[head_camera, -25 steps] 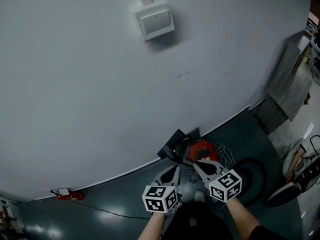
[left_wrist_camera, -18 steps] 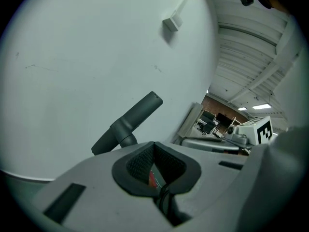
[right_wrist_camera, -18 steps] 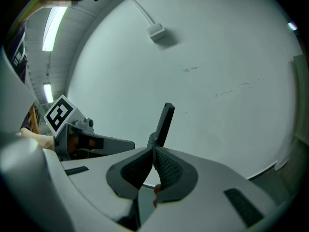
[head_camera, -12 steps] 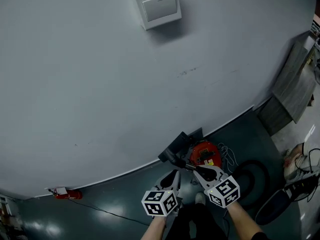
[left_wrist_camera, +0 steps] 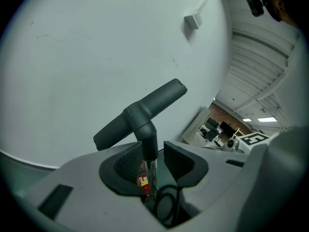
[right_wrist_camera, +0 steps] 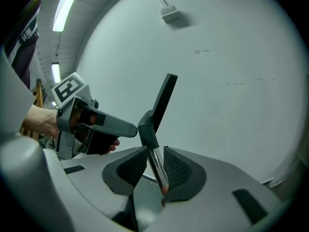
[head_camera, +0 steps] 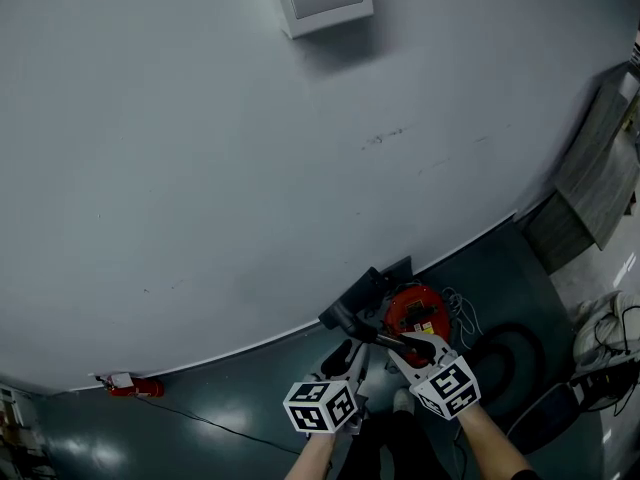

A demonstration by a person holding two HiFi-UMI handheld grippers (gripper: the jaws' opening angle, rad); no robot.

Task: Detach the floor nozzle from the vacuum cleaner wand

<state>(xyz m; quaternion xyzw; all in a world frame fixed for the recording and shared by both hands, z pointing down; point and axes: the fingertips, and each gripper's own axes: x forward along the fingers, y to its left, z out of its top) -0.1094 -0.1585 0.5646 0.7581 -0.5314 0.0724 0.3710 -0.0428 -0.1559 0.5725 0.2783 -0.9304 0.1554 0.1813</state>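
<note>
Straddling wand (right_wrist_camera: 158, 168) | left gripper (left_wrist_camera: 153, 149), right gripper (right_wrist_camera: 155, 152): jaws just opened, wand between, unpinched | risk: loose wand topples before nozzle (left_wrist_camera: 140, 114) is pulled

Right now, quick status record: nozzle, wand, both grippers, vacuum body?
floor nozzle: on the wand, not detached, tilted up near the wall
left gripper: jaws apart, just been opening; nozzle neck between them, unclamped
right gripper: jaws apart, just been opening; wand between them
vacuum body: red, on the floor by the wall
</note>
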